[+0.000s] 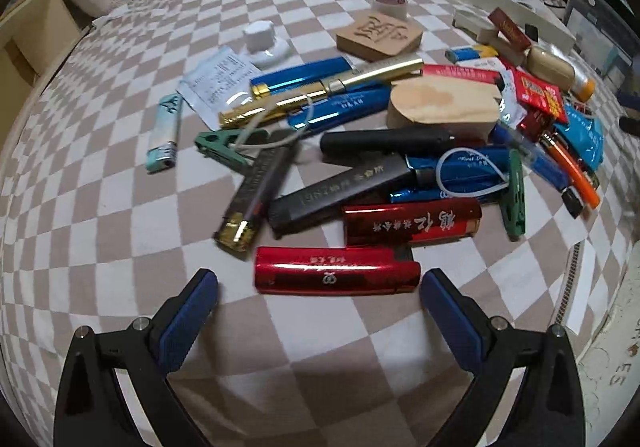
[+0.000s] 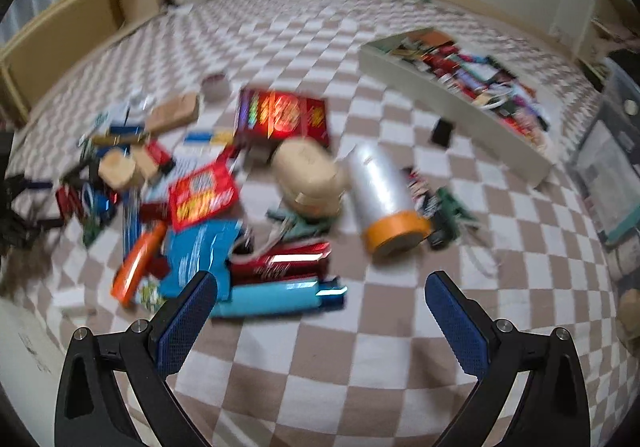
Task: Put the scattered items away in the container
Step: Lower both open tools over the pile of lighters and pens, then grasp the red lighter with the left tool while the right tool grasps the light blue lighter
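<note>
The left hand-held gripper hovers wide open and empty, its blue pads flanking the nearest glossy red lighter on the checkered bedcover. This looks like an approach to pick; next, lower and close. The right hand-held gripper gapes empty near a light-blue lighter; the long white tray lies well beyond.

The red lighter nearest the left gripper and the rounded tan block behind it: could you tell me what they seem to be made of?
The red lighter looks metallic or foil-wrapped: glossy, with bright streaked highlights and printed lettering. The rounded tan block looks like bare wood: matte, pale, with a darker blotch on its top face.
</note>
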Available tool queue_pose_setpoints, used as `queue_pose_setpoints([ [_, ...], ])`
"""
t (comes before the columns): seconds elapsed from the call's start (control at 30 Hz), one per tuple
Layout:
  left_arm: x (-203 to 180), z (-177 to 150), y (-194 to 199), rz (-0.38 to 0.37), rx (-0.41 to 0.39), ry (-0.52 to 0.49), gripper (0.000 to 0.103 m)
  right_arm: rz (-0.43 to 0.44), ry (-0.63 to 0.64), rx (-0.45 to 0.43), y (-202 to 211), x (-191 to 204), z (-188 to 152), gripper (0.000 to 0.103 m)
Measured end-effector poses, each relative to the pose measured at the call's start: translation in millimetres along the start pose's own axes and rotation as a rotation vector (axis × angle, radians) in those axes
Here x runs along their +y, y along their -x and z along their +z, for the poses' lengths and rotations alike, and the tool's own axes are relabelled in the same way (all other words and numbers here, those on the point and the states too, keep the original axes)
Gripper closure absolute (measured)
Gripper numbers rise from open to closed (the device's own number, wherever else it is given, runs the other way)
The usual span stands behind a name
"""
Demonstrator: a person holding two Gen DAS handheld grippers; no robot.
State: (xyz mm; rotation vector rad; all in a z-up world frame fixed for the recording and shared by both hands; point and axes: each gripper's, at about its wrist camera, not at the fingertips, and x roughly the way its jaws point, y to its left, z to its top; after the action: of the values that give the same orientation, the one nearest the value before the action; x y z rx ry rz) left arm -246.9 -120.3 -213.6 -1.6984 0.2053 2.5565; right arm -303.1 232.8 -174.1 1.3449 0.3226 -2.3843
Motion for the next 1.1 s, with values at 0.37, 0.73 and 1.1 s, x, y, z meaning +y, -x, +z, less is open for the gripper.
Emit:
queue_pose_setpoints([
  [0.37,-2,0,-14,0.008,-0.024,-0.017,0.0,0.028,0.123,0.059,-32,27,-6,0.0],
  [0.73,-2,5,-15,0.008,-0.031,-0.025,0.0,-0.031,0.238,0.101,-47,43,-18,0.0],
  [1.1,-3,-1,-14,0.011,-0.067,-0.019,0.0,0.073,0.226,0.181,-32,2,-45,0.0],
])
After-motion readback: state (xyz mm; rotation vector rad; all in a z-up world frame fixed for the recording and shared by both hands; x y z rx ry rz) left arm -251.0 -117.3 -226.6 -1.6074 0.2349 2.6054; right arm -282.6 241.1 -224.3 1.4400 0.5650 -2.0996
